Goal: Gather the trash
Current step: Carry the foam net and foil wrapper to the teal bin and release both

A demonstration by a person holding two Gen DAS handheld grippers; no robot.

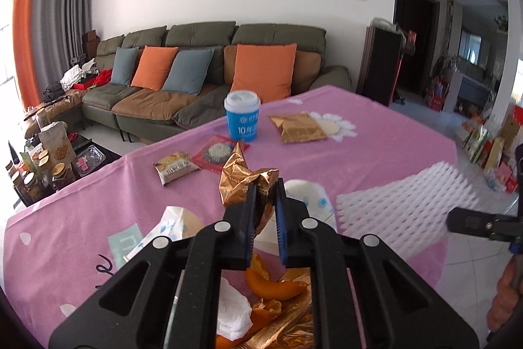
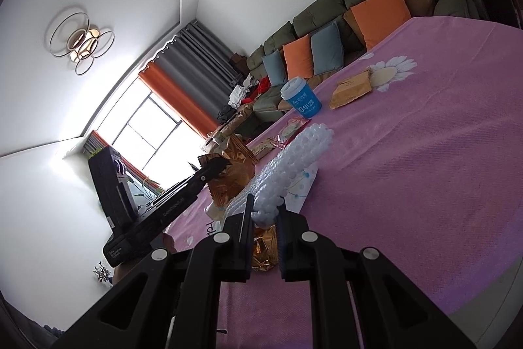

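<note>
My left gripper (image 1: 265,190) is shut on a crumpled gold foil wrapper (image 1: 243,179), which stands up above the pink table (image 1: 376,149). In the right wrist view the same gripper (image 2: 220,166) comes in from the left with the gold wrapper (image 2: 237,177) in its tips. My right gripper (image 2: 265,206) is shut on a white foam net sleeve (image 2: 291,156). From the left wrist view, the foam net (image 1: 402,205) hangs over the table's right edge, with the right gripper (image 1: 451,221) on its near end. Orange peel (image 1: 273,285), a white tissue (image 1: 233,309) and more gold foil lie under the left gripper.
A blue cup with a white lid (image 1: 242,118) stands mid-table, with a flat gold packet (image 1: 299,128) to its right. A red packet (image 1: 214,152) and a snack packet (image 1: 175,167) lie nearer. Behind the table stands a green sofa (image 1: 202,35) with cushions. A low table (image 1: 49,165) of jars is at left.
</note>
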